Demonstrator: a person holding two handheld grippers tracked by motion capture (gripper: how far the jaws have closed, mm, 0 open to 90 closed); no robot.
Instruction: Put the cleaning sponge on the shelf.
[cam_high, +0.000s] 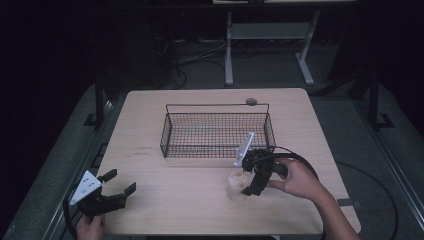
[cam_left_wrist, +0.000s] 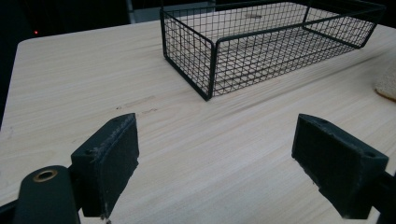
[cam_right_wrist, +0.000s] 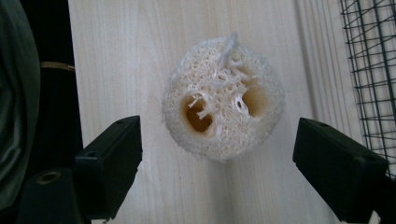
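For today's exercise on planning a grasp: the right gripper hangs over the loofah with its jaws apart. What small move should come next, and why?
Probably lower the right gripper a little, then close. Its jaws stand open on either side of the loofah, which lies on the table beside the wire basket, not yet touched.

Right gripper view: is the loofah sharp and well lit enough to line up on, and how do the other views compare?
Right gripper view: the loofah is evenly lit, its fibres and two holes crisp, no glare. High view: room dark, table lit, the loofah small and washed out beside the right tongs. Left gripper view: basket mesh sharp, pads slightly soft.
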